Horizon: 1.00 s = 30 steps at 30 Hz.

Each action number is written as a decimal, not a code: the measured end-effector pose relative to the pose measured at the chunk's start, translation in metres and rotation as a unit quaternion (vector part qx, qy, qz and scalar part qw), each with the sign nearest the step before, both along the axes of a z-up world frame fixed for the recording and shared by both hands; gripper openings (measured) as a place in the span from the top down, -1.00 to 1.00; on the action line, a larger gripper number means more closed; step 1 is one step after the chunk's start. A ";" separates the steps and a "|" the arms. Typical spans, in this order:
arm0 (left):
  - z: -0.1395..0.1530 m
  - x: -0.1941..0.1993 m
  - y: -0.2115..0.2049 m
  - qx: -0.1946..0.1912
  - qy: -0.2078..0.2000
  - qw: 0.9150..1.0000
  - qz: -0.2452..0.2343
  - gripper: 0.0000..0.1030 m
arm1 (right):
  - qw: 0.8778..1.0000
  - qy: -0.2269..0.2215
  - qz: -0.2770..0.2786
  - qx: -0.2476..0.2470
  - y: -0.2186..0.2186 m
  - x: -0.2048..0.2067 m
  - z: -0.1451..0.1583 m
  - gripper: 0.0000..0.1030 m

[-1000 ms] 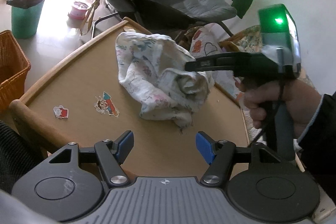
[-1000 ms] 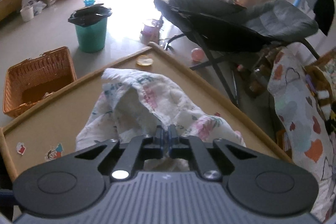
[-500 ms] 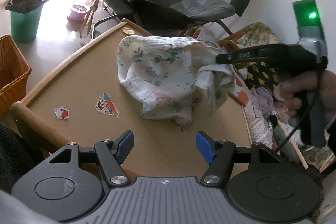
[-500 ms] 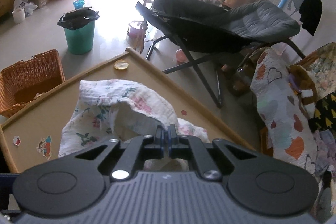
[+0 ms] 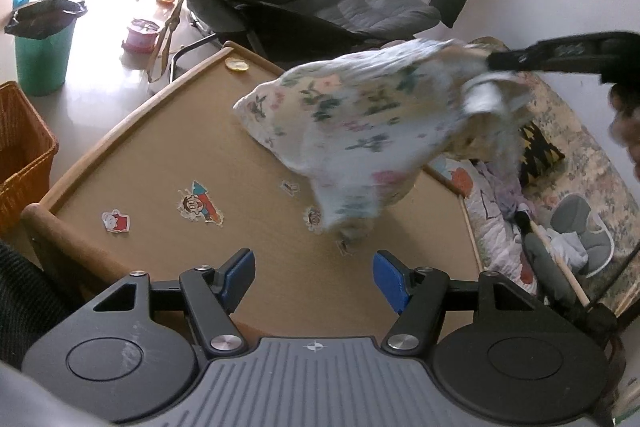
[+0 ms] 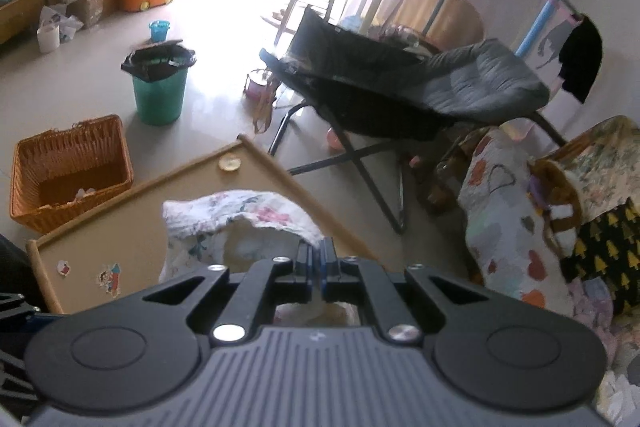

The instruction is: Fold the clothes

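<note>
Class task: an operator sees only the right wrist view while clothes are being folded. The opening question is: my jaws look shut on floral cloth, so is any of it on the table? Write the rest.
Observer: The left wrist view shows the floral garment hanging from the right gripper, its lowest part reaching the wooden table.
Operator: Is the left gripper helping?
Observer: No. The left gripper is open and empty, short of the cloth.
Operator: Anything under the cloth?
Observer: Small stickers lie on the tabletop near its lower end.

Bare tabletop ahead; hanging cloth beyond.
</note>
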<state>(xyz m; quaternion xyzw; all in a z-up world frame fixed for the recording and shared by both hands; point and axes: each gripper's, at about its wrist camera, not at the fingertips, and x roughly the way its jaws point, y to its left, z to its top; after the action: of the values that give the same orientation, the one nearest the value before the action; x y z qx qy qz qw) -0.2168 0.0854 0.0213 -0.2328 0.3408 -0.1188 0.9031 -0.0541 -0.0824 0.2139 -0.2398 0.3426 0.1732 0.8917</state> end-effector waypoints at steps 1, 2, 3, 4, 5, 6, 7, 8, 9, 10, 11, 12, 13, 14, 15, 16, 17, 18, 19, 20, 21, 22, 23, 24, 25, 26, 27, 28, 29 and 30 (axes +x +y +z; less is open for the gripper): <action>0.000 0.000 -0.001 0.001 -0.001 1.000 -0.001 -0.31 | 1.000 -0.005 -0.001 0.001 -0.003 -0.002 0.006 0.92; 0.000 -0.001 -0.001 0.004 -0.002 1.000 -0.003 -0.31 | 1.000 -0.010 -0.001 0.001 -0.005 -0.004 0.011 0.93; 0.001 -0.001 -0.002 0.006 -0.003 1.000 -0.004 -0.31 | 1.000 -0.016 -0.002 0.002 -0.008 -0.007 0.017 0.93; 0.001 -0.001 -0.003 0.007 -0.004 1.000 -0.006 -0.31 | 1.000 -0.021 -0.003 0.002 -0.010 -0.009 0.022 0.93; 0.001 -0.001 -0.004 0.010 -0.004 1.000 -0.008 -0.31 | 1.000 -0.026 -0.005 0.002 -0.012 -0.011 0.026 0.93; 0.002 -0.001 -0.005 0.012 -0.004 1.000 -0.009 -0.31 | 1.000 -0.030 -0.007 0.003 -0.015 -0.012 0.031 0.93; 0.002 -0.001 -0.006 0.014 -0.004 1.000 -0.011 -0.31 | 0.999 -0.034 -0.009 0.003 -0.017 -0.013 0.035 0.93; 0.002 -0.001 -0.007 0.016 -0.005 1.000 -0.013 -0.31 | 0.999 -0.039 -0.011 0.003 -0.019 -0.014 0.038 0.93; 0.002 -0.001 -0.007 0.016 -0.006 1.000 -0.014 -0.31 | 0.999 -0.043 -0.012 0.003 -0.021 -0.015 0.042 0.93; 0.003 -0.001 -0.008 0.017 -0.006 1.000 -0.015 -0.31 | 0.999 -0.046 -0.015 0.002 -0.023 -0.016 0.046 0.94; 0.003 -0.001 -0.008 0.018 -0.007 1.000 -0.016 -0.31 | 0.999 -0.050 -0.017 0.001 -0.025 -0.017 0.049 0.94; 0.002 -0.001 -0.008 0.019 -0.007 1.000 -0.016 -0.31 | 0.998 -0.055 -0.020 0.001 -0.026 -0.017 0.053 0.94; 0.002 -0.001 -0.008 0.019 -0.006 1.000 -0.017 -0.31 | 0.998 -0.061 -0.022 0.002 -0.028 -0.018 0.058 0.94; 0.002 0.000 -0.009 0.019 -0.007 1.000 -0.017 -0.31 | 0.997 -0.066 -0.025 0.003 -0.030 -0.018 0.062 0.94; 0.002 0.000 -0.009 0.019 -0.007 1.000 -0.018 -0.31 | 0.997 -0.072 -0.028 0.003 -0.032 -0.019 0.066 0.95; 0.002 0.000 -0.009 0.020 -0.007 1.000 -0.018 -0.31 | 0.997 -0.078 -0.030 0.004 -0.033 -0.020 0.071 0.96; 0.002 0.000 -0.010 0.020 -0.007 1.000 -0.019 -0.31 | 0.996 -0.083 -0.032 0.006 -0.035 -0.020 0.075 0.96; 0.002 0.000 -0.010 0.020 -0.008 1.000 -0.020 -0.31 | 0.996 -0.088 -0.034 0.007 -0.036 -0.019 0.080 0.97; 0.002 0.000 -0.010 0.021 -0.008 1.000 -0.020 -0.31 | 0.995 -0.094 -0.035 0.007 -0.037 -0.018 0.085 0.97; 0.003 -0.001 -0.011 0.021 -0.009 1.000 -0.020 -0.31 | 0.994 -0.100 -0.037 0.008 -0.038 -0.017 0.090 0.98; 0.002 -0.001 -0.011 0.021 -0.009 1.000 -0.020 -0.31 | 0.994 -0.105 -0.039 0.009 -0.038 -0.016 0.094 0.98; 0.002 -0.001 -0.011 0.021 -0.009 1.000 -0.020 -0.31 | 0.994 -0.106 -0.040 0.011 -0.039 -0.015 0.097 0.98; 0.003 -0.001 -0.011 0.021 -0.009 1.000 -0.019 -0.31 | 0.994 -0.106 -0.040 0.011 -0.040 -0.015 0.097 0.98; 0.002 -0.001 -0.010 0.021 -0.009 1.000 -0.019 -0.31 | 0.993 -0.106 -0.041 0.012 -0.041 -0.014 0.098 0.98; 0.002 -0.001 -0.010 0.020 -0.008 1.000 -0.017 -0.31 | 0.994 -0.102 -0.040 0.011 -0.040 -0.013 0.096 0.98; 0.002 -0.001 -0.010 0.019 -0.008 1.000 -0.016 -0.31 | 0.995 -0.094 -0.038 0.012 -0.040 -0.013 0.090 0.98; 0.001 -0.001 -0.010 0.019 -0.007 1.000 -0.015 -0.31 | 0.996 -0.085 -0.037 0.013 -0.040 -0.012 0.083 0.98; 0.001 -0.001 -0.010 0.019 -0.006 1.000 -0.015 -0.31 | 0.996 -0.075 -0.036 0.015 -0.040 -0.012 0.076 0.97; 0.001 -0.001 -0.010 0.020 -0.004 1.000 -0.015 -0.31 | 0.997 -0.062 -0.037 0.018 -0.040 -0.010 0.067 0.95; 0.000 -0.001 -0.011 0.021 -0.004 1.000 -0.016 -0.31 | 0.998 -0.046 -0.039 0.023 -0.040 -0.008 0.056 0.94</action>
<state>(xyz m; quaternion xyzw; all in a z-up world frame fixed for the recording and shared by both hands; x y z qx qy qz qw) -0.2180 0.0743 0.0216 -0.2081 0.3435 -0.1271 0.9069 -0.0625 -0.1226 0.2704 -0.2132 0.3058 0.1346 0.9181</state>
